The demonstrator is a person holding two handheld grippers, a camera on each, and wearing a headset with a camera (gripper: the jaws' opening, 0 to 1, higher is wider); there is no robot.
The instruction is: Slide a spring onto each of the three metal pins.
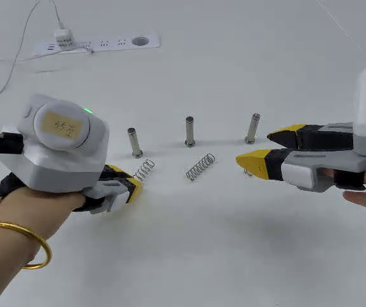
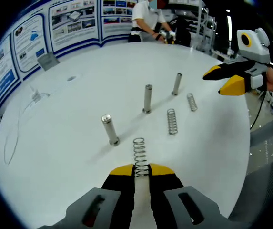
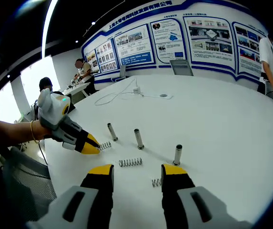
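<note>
Three upright metal pins stand in a row on the white table: left pin, middle pin, right pin. My left gripper is shut on the near end of a spring that lies flat and points toward the left pin. A second spring lies loose in front of the middle pin. My right gripper hangs open just beside the right pin. A third, short spring lies on the table under its jaws.
A white power strip with a plugged-in adapter and cables lies at the far left of the table. People stand at another bench beyond the table. Blue-framed posters line the wall.
</note>
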